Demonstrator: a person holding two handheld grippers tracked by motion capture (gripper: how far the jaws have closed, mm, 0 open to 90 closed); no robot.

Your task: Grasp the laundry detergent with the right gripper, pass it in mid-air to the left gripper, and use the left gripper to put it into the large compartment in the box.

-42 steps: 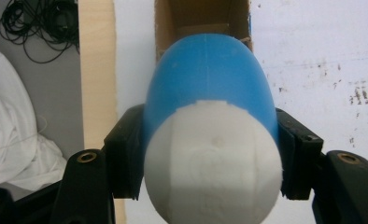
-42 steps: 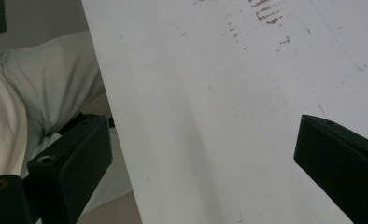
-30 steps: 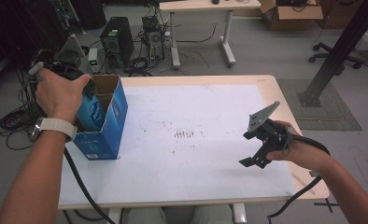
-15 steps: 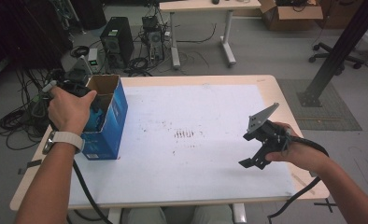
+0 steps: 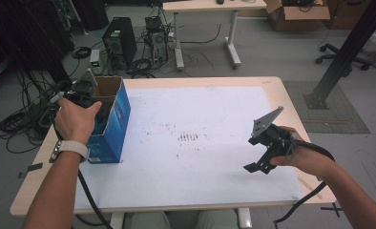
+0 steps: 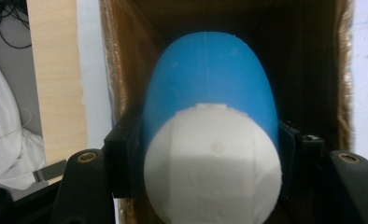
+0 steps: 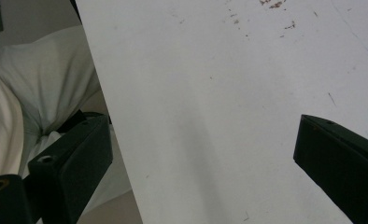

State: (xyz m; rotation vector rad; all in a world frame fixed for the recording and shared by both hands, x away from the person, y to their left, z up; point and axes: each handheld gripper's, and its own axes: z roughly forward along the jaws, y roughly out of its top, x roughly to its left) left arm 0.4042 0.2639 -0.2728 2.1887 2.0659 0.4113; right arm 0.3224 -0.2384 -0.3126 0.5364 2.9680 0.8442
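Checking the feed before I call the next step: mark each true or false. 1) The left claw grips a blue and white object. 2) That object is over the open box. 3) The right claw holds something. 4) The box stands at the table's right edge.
1) True: the left claw is clamped on the blue and white object.
2) True: it sits inside the mouth of the blue cardboard box.
3) False: the right claw is open over the bare table.
4) False: the box stands near the left edge.
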